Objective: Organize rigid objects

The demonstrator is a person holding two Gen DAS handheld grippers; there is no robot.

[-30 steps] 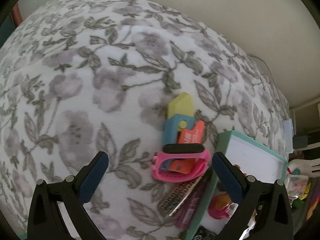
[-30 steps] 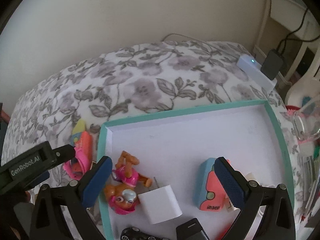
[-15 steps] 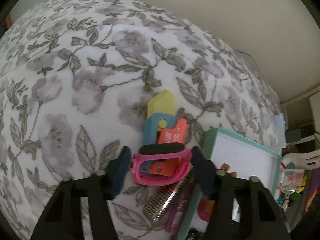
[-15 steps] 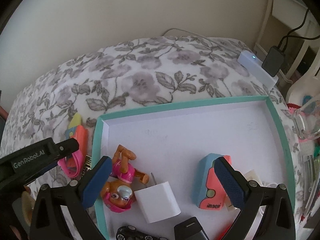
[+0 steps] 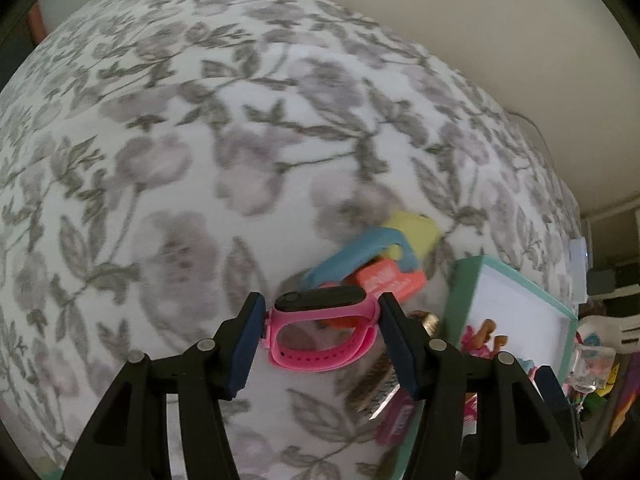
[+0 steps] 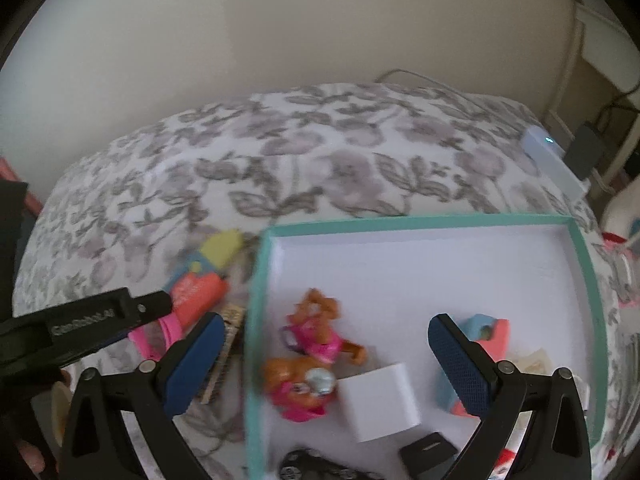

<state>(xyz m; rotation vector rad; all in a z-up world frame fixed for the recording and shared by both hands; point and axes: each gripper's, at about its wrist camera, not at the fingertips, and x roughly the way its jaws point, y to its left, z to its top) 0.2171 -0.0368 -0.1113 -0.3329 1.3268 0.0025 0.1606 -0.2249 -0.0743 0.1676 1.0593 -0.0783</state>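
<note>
My left gripper [image 5: 320, 338] is shut on a pink wristband watch [image 5: 322, 330] with a black face and holds it above the floral bedspread. Just beyond it lies a yellow, blue and orange toy [image 5: 386, 262]. In the right wrist view the left gripper's arm [image 6: 80, 330] crosses the left side, with the pink band [image 6: 170, 330] partly hidden under it. My right gripper [image 6: 322, 364] is open and empty over a teal-rimmed white tray [image 6: 580, 264]. The tray holds a pink dog figure [image 6: 308, 364], a white cube [image 6: 380, 402] and a blue and orange toy [image 6: 486, 340].
A patterned metal bar [image 5: 374, 386] and a magenta item [image 5: 396, 420] lie beside the tray [image 5: 454, 300]. Black items [image 6: 428, 450] sit at the tray's near edge. A white device [image 6: 554, 162] and cables lie at the bed's far right. A wall is behind the bed.
My left gripper closed on the pink watch and lifted it off the multicoloured toy, which shifted. The right gripper drifted slightly over the tray, still open.
</note>
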